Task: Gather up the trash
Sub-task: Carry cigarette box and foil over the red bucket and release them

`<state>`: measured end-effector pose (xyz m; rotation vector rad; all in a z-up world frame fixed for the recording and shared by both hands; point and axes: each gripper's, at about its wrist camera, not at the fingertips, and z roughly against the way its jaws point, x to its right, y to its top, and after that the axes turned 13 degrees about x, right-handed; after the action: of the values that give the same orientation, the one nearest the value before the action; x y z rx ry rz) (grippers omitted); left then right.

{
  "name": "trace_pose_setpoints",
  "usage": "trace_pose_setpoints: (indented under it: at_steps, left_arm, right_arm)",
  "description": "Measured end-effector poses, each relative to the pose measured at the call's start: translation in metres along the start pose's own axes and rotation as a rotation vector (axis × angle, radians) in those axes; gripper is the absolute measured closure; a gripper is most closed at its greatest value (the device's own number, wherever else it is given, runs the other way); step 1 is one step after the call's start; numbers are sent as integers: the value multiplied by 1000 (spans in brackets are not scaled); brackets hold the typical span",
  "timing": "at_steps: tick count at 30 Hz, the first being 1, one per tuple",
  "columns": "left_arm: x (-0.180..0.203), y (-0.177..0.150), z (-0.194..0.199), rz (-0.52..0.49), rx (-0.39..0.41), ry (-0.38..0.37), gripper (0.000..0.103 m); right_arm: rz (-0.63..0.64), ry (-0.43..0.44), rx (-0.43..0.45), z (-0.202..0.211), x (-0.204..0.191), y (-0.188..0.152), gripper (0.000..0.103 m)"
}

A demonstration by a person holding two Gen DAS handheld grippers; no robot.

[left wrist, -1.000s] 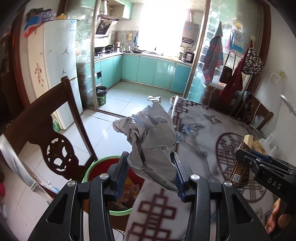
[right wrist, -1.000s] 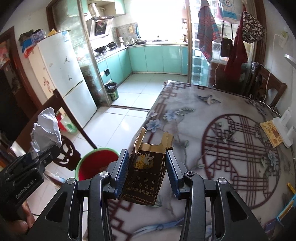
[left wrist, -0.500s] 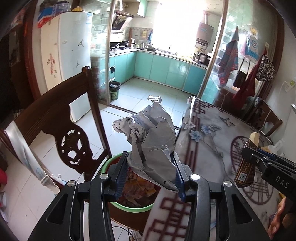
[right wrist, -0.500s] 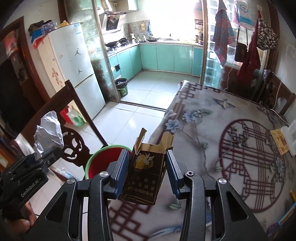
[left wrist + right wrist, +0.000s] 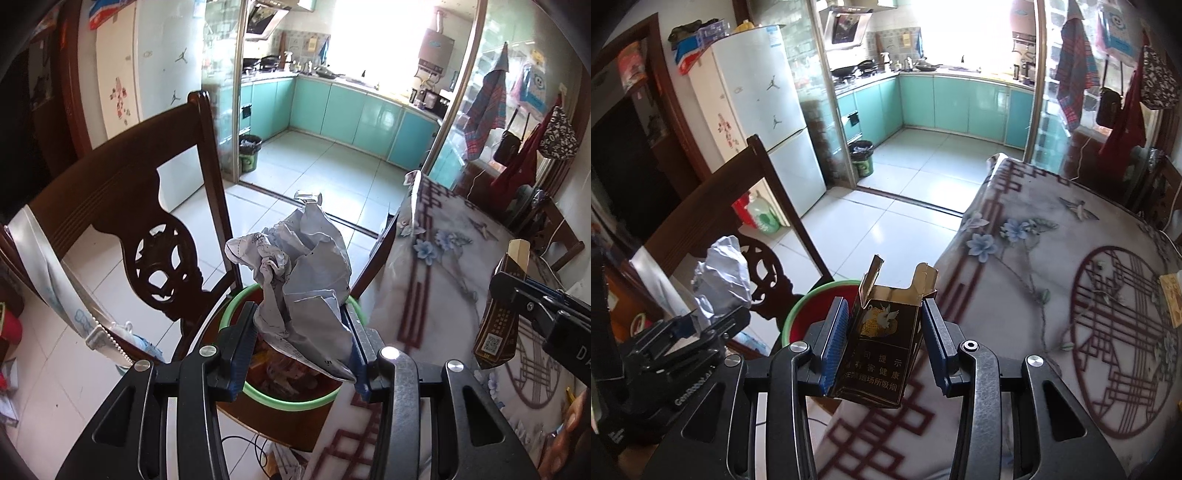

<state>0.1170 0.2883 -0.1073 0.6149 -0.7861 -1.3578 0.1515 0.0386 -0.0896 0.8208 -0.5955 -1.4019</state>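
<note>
A: The left gripper [image 5: 301, 350] is clamping a crumpled paper ball [image 5: 303, 280], both pads pressing into its lower sides, and the red bin with the green rim [image 5: 284, 398] is sitting directly underneath, low centre of the left wrist frame.

B: So that wad is hanging right over the mouth?

A: It looks that way. The bin's opening is filling the gap below the jaws, with litter already lying inside. I'm judging a simple release should be dropping the paper straight in.

B: And the other side?

A: The right gripper [image 5: 886, 347] is squeezing an opened dark cigarette pack [image 5: 882, 347], long axis upright, torn flaps pointing up. In the right wrist frame the bin is peeking out at centre left, beyond and left of the pack, so this one is hanging over the table [image 5: 1052, 295] edge rather than over the bin.

B: Left arm nearer, then.

A: Clearly nearer. The carved wooden chair [image 5: 147, 236] is standing just left of the bin, so the right hand's approach is needing to come across from the table side.
</note>
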Motion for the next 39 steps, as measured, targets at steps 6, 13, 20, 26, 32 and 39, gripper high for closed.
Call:
trace_pose_setpoints:
  at_steps: [6,13,20,26,32,39]
  left_arm:
    - [-6,-1,-22,11,-33,14,60]
    - [-11,-1,-49,17,-76,26,60]
    - [-16,-4,-75,16,-123,31,60]
    - [-16,-5,-94,17,-152,19,60]
    - [-12,-23,-125,13,-230,11,60]
    - [1,-40,-143,1,-292,13,47]
  right_arm:
    - [3,32,-46,-22,-5,-1,63]
    - [7,50,-89,-47,-7,-1,64]
    - [11,60,-132,-69,-11,-5,64]
    - [3,53,-151,-77,-11,-6,63]
    - [-6,28,-164,-78,-4,-5,64]
    - [-16,-16,-148,-69,6,-3,63]
